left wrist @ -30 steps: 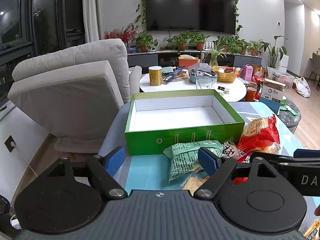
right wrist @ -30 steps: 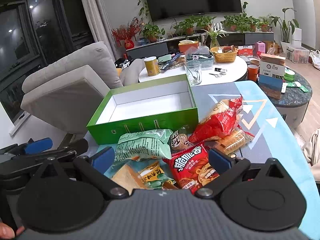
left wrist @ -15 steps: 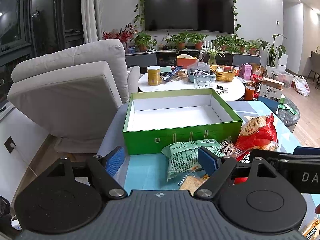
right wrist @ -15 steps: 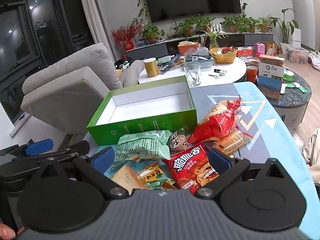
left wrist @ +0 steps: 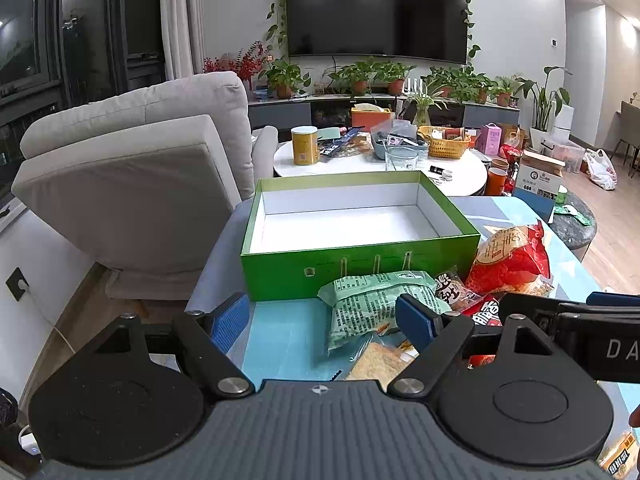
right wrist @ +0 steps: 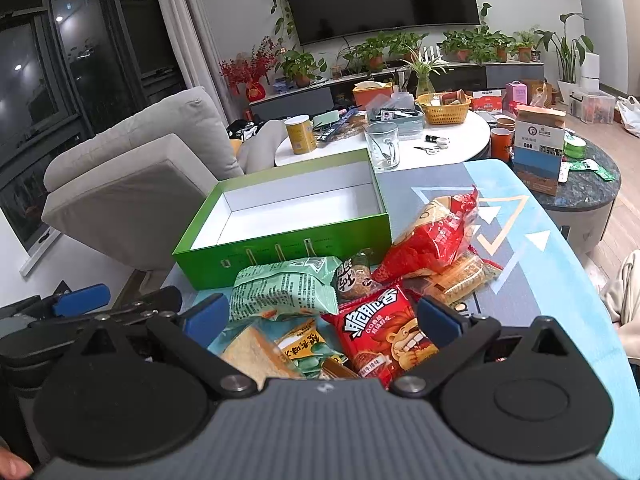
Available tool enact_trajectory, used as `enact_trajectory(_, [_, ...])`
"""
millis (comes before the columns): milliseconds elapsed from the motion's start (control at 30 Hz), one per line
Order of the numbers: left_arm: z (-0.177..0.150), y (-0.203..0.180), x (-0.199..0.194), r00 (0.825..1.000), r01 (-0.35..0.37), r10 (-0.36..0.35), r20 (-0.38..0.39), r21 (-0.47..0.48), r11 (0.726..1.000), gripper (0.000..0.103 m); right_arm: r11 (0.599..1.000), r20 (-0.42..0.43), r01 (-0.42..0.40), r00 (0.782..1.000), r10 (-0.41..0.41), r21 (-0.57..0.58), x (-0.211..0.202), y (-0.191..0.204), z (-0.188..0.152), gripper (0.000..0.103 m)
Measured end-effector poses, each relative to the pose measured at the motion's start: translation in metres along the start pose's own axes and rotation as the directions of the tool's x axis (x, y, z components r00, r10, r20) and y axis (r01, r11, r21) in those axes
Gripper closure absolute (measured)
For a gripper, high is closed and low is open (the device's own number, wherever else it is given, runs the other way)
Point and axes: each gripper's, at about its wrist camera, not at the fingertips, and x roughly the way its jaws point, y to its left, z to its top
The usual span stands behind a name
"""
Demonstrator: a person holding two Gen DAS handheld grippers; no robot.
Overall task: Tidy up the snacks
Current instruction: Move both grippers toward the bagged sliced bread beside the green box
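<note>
An empty green box [left wrist: 360,264] with a white inside stands open on the table; it also shows in the right wrist view [right wrist: 280,248]. In front of it lies a pile of snacks: a pale green bag [left wrist: 376,304] [right wrist: 284,288], a big red bag [left wrist: 508,260] [right wrist: 436,236], a red cartoon packet [right wrist: 380,336], a small brown packet [right wrist: 356,276] and a bread slice pack [right wrist: 256,352]. My left gripper [left wrist: 322,318] is open and empty, low before the green bag. My right gripper [right wrist: 320,316] is open and empty above the pile.
The table has a blue patterned cloth [right wrist: 532,248]. A grey recliner [left wrist: 132,184] stands left of the box. Behind is a cluttered white round table [right wrist: 404,148] with a glass mug [right wrist: 384,146] and a yellow can [left wrist: 305,146]. A dark stool [right wrist: 580,188] holds a carton.
Both grippers have shifted only slightly; the box and snacks sit marginally lower-left in view. Both stay open and empty. The snacks have not moved.
</note>
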Motion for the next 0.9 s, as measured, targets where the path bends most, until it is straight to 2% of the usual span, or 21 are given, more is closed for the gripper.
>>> enact_trajectory(900, [-0.005, -0.001, -0.014, 1.0, 0.008, -0.007, 0.015, -0.002, 1.0, 0.024, 1.0, 0.017, 0.004, 1.0, -0.003, -0.011, -0.015, 0.002, -0.008, 0.04])
